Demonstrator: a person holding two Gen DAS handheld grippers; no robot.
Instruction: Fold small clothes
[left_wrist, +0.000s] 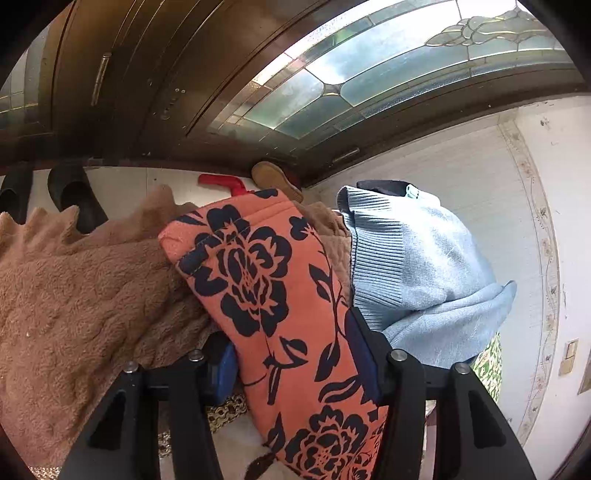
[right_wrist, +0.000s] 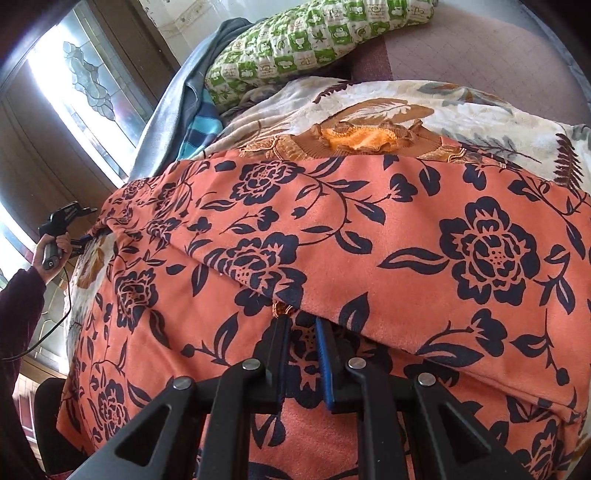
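Observation:
An orange garment with dark floral print (right_wrist: 369, 236) lies spread and partly folded over a floral blanket (right_wrist: 480, 110). My right gripper (right_wrist: 301, 325) is shut on a fold of this garment at its near edge. My left gripper (left_wrist: 291, 343) is shut on another end of the same garment (left_wrist: 266, 280), which passes up between its fingers. The left gripper also shows in the right wrist view (right_wrist: 85, 236), held by a hand at the garment's far left end.
A brown fluffy blanket (left_wrist: 74, 295) and a light blue knit sweater (left_wrist: 413, 266) lie beyond the left gripper. A green patterned pillow (right_wrist: 303, 40) and grey and striped clothes (right_wrist: 192, 110) lie at the back. A stained-glass window (left_wrist: 369, 66) is behind.

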